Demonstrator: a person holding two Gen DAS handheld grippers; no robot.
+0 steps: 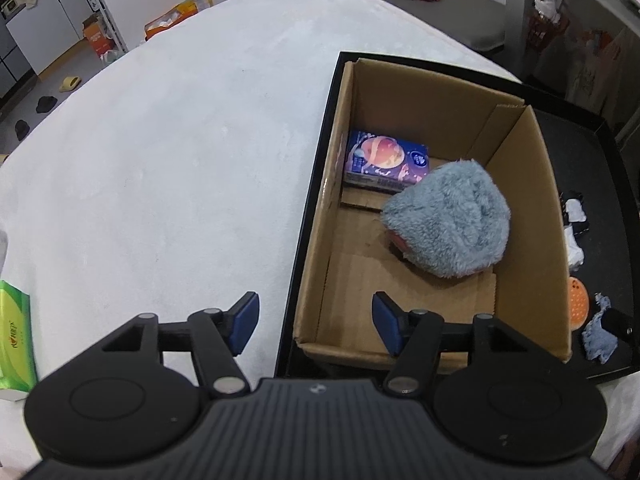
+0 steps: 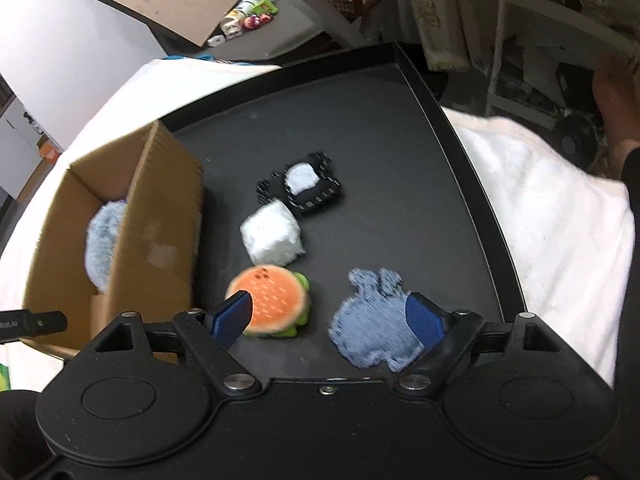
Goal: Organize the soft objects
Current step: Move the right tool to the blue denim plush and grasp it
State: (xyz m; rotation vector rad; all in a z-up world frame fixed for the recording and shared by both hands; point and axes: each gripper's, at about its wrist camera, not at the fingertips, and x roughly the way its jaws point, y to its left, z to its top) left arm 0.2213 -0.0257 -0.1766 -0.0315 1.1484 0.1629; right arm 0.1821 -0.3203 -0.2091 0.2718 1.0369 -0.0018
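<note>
My 2 tongs are both open and hold nothing.

The biggest thing is the white blanket (image 1: 168,152), and on it lies the black tray (image 2: 360,128). The cardboard box (image 1: 524,216) stands on the left part of the tray. Inside it sit a fluffy grey-blue toy (image 1: 450,220) and, touching it at the back, a purple packet (image 1: 386,160). My left tongs (image 1: 316,320) hang over the near left edge of the box, with 1 blue pad outside it and 1 over it. My right tongs (image 2: 328,316) hang over the tray beside the box. Between the pads I see a burger toy (image 2: 276,300) and a flat blue knit toy (image 2: 372,320). Behind them lie a white soft cube (image 2: 272,236) and a black-and-white patch (image 2: 304,188).
</note>
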